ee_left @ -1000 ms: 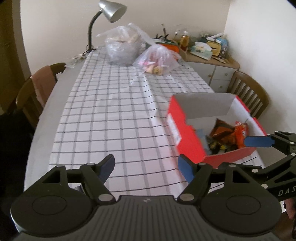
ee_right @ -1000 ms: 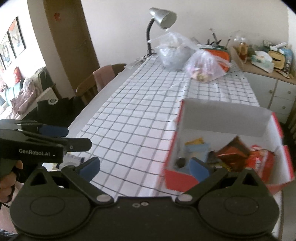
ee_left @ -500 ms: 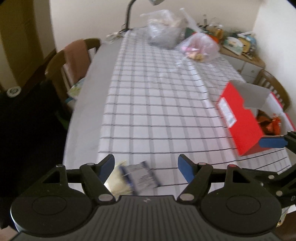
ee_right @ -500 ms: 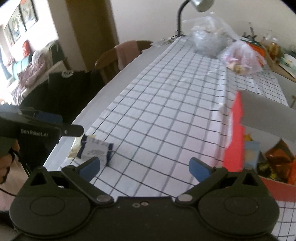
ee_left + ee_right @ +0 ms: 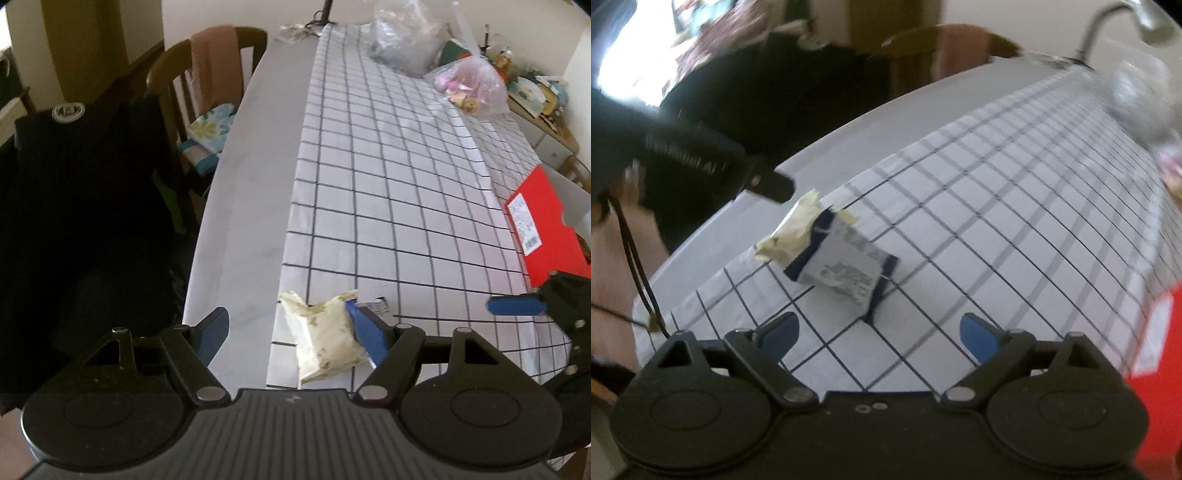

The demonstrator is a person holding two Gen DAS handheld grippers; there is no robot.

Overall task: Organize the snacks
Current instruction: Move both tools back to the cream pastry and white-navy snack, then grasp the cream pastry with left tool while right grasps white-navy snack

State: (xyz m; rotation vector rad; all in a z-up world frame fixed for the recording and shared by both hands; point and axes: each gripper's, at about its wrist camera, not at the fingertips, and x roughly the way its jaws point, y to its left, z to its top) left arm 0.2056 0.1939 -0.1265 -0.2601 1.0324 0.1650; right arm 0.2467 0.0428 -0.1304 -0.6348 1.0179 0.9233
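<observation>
The snack packet (image 5: pixel 325 338) looks like crinkly, soft plastic film; the checked tablecloth (image 5: pixel 399 177) is smooth cloth; the red box (image 5: pixel 543 229) is matt cardboard; the chair (image 5: pixel 173 85) is shiny wood.

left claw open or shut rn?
Open. The left claw has its fingers spread wide around the cream snack packet on the checked cloth; nothing is pinched yet.

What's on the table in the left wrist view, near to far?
cream snack packet between the open left gripper fingers → red box at the right edge → pink-filled plastic bag → clear plastic bag, farthest.
</observation>
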